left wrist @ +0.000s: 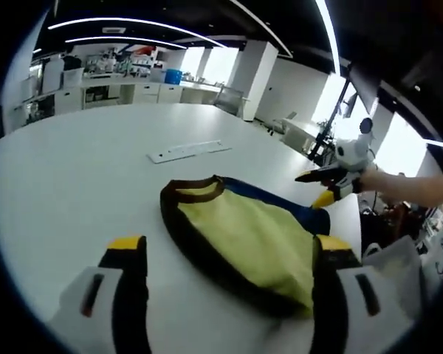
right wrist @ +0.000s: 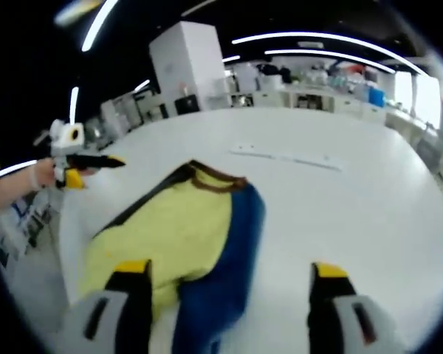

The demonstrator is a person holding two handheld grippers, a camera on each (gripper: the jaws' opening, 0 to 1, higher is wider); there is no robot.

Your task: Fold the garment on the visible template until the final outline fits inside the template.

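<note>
In the left gripper view the left tool (left wrist: 229, 254) stands wide open and empty over the white counter (left wrist: 74, 169), its right jaw cutting off the yellow garment (left wrist: 247, 236) at five o'clock, while the right tool (right wrist: 229, 276), blurred, gapes empty astride its blue edge.

- You have a large white worktop (left wrist: 74, 184) spreading around you, with a flat white strip (left wrist: 188, 150) set into its surface.
- Behind it you see white cabinets (left wrist: 125, 92) cluttered with equipment, and a blue container (left wrist: 173, 76) on top.
- A broad white pillar (left wrist: 269, 77) stands past the worktop; in the right gripper view a tall white cabinet (right wrist: 186, 63) rises at the far edge.
- Above you the ceiling is dark, crossed by long curved light strips (left wrist: 133, 23).
- Bright windows (left wrist: 214, 63) glow at the far wall.
</note>
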